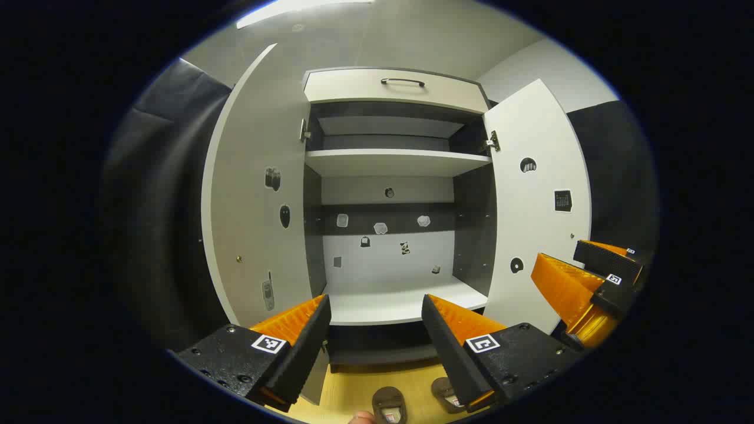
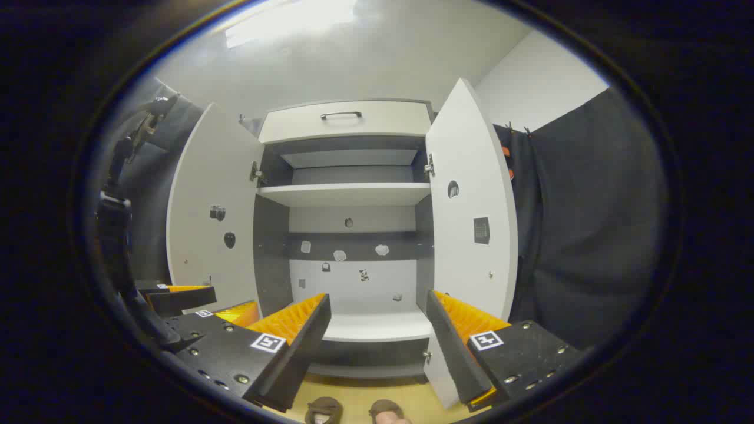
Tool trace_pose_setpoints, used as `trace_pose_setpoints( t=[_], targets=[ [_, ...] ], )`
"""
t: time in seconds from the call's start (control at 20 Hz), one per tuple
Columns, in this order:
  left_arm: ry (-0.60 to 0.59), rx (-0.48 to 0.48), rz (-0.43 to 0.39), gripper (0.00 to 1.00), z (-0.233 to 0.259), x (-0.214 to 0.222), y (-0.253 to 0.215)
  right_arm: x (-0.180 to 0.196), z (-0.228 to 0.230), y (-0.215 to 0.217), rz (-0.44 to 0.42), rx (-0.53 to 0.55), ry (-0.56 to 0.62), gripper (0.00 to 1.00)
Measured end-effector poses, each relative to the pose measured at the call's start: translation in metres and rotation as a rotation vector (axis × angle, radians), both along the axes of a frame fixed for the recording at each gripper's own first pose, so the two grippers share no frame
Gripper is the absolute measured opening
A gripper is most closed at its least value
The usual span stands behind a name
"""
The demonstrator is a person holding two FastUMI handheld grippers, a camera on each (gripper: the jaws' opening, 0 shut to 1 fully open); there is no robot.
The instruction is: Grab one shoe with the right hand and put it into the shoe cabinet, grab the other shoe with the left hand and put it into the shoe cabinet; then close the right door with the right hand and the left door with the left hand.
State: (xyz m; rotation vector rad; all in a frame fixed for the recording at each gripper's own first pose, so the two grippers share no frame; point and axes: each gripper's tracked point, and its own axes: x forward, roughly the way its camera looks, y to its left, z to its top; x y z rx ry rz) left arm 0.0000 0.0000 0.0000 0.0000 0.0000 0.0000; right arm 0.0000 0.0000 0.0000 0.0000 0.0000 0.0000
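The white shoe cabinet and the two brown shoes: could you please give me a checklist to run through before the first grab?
1. Both doors of the white shoe cabinet open: ok.
2. White bottom shelf free for shoes: ok.
3. Two brown shoes on the wooden floor before the cabinet: ok.
4. Right gripper open, holding nothing: ok.
5. Left gripper open, holding nothing: ok.
6. Shoes' full outline for grasp planning: cannot tell, cut off at the edge.

Each hand-held gripper, the left gripper (image 1: 374,318) and the right gripper (image 2: 377,318), carries two wedge-shaped fingers with ribbed inner faces, mounted on blocky carriers studded with small screws. A square black-and-white marker (image 1: 268,343) sits on top of each carrier. Something rounded at the bottom edge (image 1: 360,418) may be a fingertip; too little shows.
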Motion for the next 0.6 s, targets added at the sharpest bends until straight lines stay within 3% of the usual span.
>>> trace_pose_setpoints(
  t=[0.6],
  targets=[
    [-0.007,-0.007,0.053,0.95,0.004,0.0,0.015,0.004,-0.033,0.004,0.04,-0.005,0.071,0.97]
  ],
)
